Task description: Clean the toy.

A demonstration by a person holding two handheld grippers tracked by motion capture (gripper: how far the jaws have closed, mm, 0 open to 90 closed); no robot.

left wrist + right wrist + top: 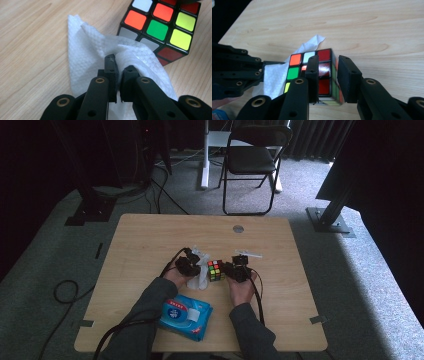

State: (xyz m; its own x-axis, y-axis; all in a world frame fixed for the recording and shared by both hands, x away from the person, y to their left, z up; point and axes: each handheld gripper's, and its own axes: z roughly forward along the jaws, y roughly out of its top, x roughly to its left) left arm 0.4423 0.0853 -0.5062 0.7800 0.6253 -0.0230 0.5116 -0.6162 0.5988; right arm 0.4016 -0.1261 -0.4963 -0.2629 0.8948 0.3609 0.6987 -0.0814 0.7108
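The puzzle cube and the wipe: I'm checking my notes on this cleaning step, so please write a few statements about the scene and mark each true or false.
1. The left tool is shut on the white wipe. True.
2. The right tool has the puzzle cube between its jaws. True.
3. The cube lies on the blue wipe pack. False: it sits on the wooden table, and the pack lies nearer the person, by the left forearm.
4. The wipe is spread flat under the cube. False: it is bunched up in the left tool, beside the cube.
5. A black folding chair stands beyond the table. True.
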